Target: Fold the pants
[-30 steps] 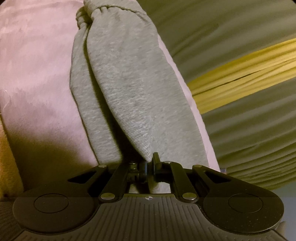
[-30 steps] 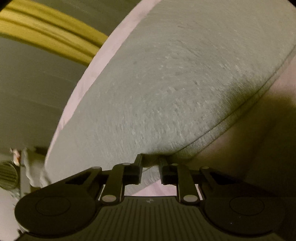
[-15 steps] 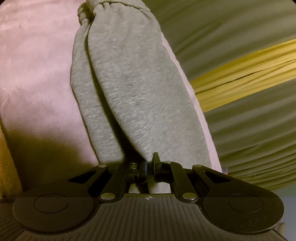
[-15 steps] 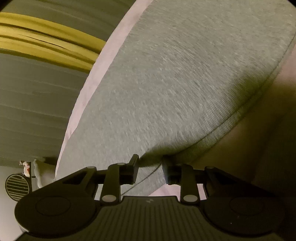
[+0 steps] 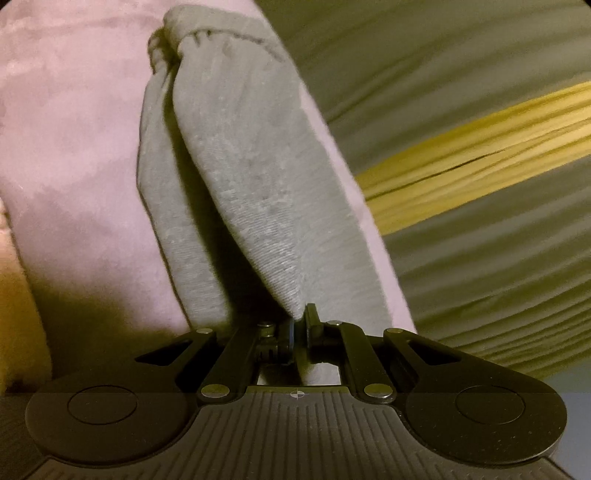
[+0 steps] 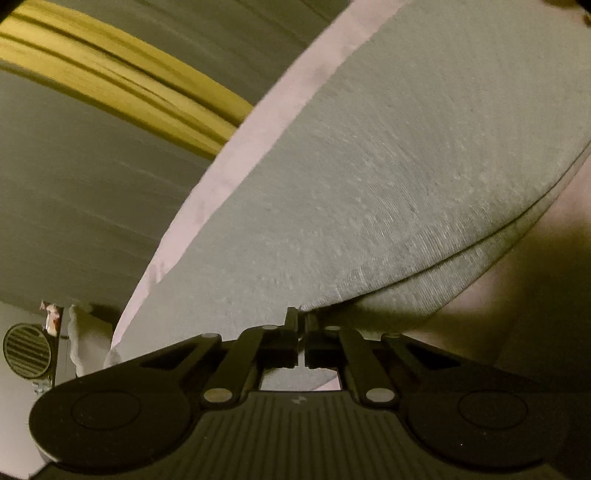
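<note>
Grey ribbed knit is filling both views: the pants (image 5: 255, 192) are lying along the edge of a pale pink, suede-like padded surface (image 5: 62, 140), with one leg tapering to a gathered elastic cuff (image 5: 207, 33) at the far end. In the left wrist view the fabric is draping in two long soft folds, a dark crease running between them, and the near end is narrowing to a point. The left gripper (image 5: 298, 326) is clenching that point, its black jaws pressed together on the knit.

In the right wrist view the cloth (image 6: 388, 177) is spreading as a broad, flat, finely ribbed sheet with a stitched double hem (image 6: 480, 254) curving along its right side. The right gripper (image 6: 302, 325) is pinching the near edge of this sheet, its jaws drawn together with only a sliver of fabric between them.

Beyond the pink edge (image 6: 236, 155), olive-grey curtain-like folds (image 5: 461, 66) with a yellow pleated band (image 5: 480, 147) are showing blurred. A round slatted vent (image 6: 26, 355) is sitting at the lower left.
</note>
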{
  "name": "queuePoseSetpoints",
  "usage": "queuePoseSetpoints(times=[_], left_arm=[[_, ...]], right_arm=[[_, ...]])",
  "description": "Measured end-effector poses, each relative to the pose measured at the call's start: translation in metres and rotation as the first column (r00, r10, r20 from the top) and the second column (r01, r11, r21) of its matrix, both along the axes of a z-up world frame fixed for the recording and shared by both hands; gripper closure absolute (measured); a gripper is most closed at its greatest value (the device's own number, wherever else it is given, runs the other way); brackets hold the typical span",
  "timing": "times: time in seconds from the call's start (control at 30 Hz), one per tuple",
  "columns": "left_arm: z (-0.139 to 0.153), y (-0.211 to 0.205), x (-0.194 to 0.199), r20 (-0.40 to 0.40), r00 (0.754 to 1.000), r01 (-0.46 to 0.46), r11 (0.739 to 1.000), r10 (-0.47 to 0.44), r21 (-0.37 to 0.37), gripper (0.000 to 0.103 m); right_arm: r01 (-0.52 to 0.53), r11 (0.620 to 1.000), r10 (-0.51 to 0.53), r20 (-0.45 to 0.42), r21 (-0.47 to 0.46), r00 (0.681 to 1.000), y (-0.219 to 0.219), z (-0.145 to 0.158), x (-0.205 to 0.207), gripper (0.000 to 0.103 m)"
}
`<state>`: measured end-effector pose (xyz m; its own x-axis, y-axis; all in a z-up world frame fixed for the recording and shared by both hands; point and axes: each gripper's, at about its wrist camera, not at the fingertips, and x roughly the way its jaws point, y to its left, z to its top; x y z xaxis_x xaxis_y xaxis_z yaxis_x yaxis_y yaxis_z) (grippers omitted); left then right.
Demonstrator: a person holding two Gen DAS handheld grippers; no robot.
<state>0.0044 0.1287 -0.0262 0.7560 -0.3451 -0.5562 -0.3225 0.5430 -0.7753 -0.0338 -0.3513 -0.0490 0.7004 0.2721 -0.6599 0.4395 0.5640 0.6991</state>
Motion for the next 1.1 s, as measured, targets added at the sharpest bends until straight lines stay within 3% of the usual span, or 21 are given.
queuePoseSetpoints(times=[0.1,0.2,0.27,0.33,0.4,0.6,0.73,0.8,0.83,0.87,0.9,0.97,1.03,1.1], left_arm=[[0.003,0.007,-0.015,0.017,1.000,-0.005,1.000,0.005,-0.016,0.098],[0.005,0.011,-0.022,0.012,1.000,-0.008,1.000,0.008,-0.007,0.099],[0.007,0.010,-0.023,0.016,1.000,0.005,1.000,-0.005,0.009,0.098],[0.010,0.009,-0.024,0.022,1.000,-0.004,0.999,0.003,0.042,0.091],[0.012,0.007,-0.024,0.024,1.000,-0.010,0.998,0.008,0.069,0.063],[0.004,0.010,-0.019,-0.026,0.998,-0.059,0.996,0.061,0.063,0.041],[-0.002,0.013,-0.017,-0.063,0.994,-0.081,0.995,0.084,0.050,0.039],[-0.002,0.012,-0.016,-0.076,0.993,-0.084,0.994,0.089,0.066,0.037],[-0.001,0.010,-0.015,-0.081,0.993,-0.085,0.993,0.091,0.079,0.036],[0.000,0.009,-0.015,-0.084,0.992,-0.084,0.992,0.092,0.093,0.035],[0.001,0.007,-0.014,-0.088,0.992,-0.083,0.990,0.093,0.110,0.035],[0.002,0.004,-0.012,-0.097,0.991,-0.082,0.987,0.095,0.136,0.028],[0.003,0.001,-0.010,-0.104,0.989,-0.088,0.984,0.105,0.158,0.025],[0.004,-0.003,-0.008,-0.109,0.989,-0.082,0.981,0.103,0.176,0.023]], right_arm=[[-0.043,0.999,0.042,-0.049,-0.007,0.998,-0.001,-0.001,-0.007,0.103],[-0.070,0.994,0.054,-0.184,-0.083,0.982,-0.003,-0.016,-0.006,0.103],[-0.097,0.987,0.069,-0.208,-0.128,0.976,0.002,-0.012,0.001,0.103],[-0.121,0.979,0.090,-0.184,-0.165,0.979,0.007,-0.004,0.005,0.102],[-0.128,0.973,0.097,-0.160,-0.194,0.982,0.007,0.005,0.008,0.101],[-0.019,0.946,-0.011,-0.092,-0.324,0.996,-0.043,0.025,0.008,0.098],[0.012,0.952,-0.066,-0.168,-0.306,0.984,-0.100,-0.003,0.008,0.084],[0.050,0.974,-0.094,-0.194,-0.219,0.976,-0.130,-0.020,0.000,0.082],[0.111,0.980,-0.138,-0.163,-0.168,0.977,-0.144,-0.023,-0.008,0.082],[0.166,0.966,-0.197,-0.153,-0.197,0.968,-0.153,-0.020,-0.015,0.083],[0.214,0.931,-0.269,-0.160,-0.294,0.950,-0.159,-0.014,-0.020,0.083],[0.238,0.837,-0.360,-0.169,-0.494,0.917,-0.165,-0.003,-0.025,0.082],[0.265,0.814,-0.383,-0.135,-0.516,0.914,-0.174,0.003,-0.033,0.077],[0.322,0.844,-0.389,-0.075,-0.430,0.918,-0.187,0.003,-0.047,0.065]])
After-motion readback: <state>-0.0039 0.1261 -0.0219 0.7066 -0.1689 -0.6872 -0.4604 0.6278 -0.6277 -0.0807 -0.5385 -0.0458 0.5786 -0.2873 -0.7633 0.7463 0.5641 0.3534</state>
